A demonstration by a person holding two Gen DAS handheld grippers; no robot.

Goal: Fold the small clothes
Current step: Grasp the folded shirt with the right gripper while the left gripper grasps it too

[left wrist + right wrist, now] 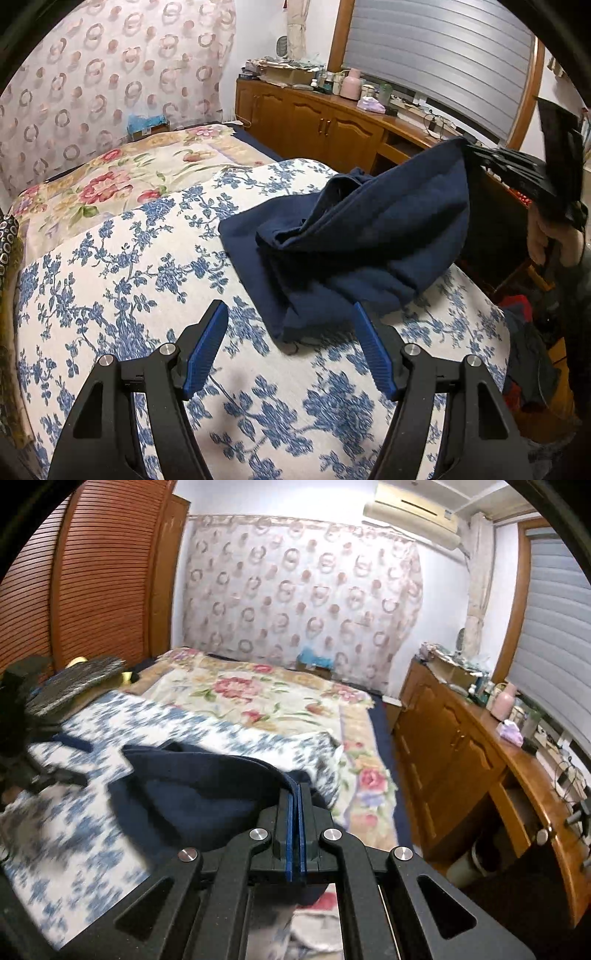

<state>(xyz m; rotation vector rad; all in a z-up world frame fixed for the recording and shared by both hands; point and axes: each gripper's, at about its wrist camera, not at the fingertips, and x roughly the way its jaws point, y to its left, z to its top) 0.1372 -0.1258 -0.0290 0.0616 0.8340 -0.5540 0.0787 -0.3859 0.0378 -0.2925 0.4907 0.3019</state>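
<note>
The left gripper (290, 323) hangs wide open, its 2 blue fingers (207, 350) straddling the near edge of the navy garment (354, 240) on the blue-flowered bedspread (110, 280). The right gripper (295, 794) is clamped on the garment's far corner, lifting it. Bare bedspread lies left of the fingers; a wooden cabinet (332, 125) stands beyond.

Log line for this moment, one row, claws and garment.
left claw: open, over bedspread, by cloth's near edge | right claw: shut on navy garment, lifting one side | fold: not done
</note>
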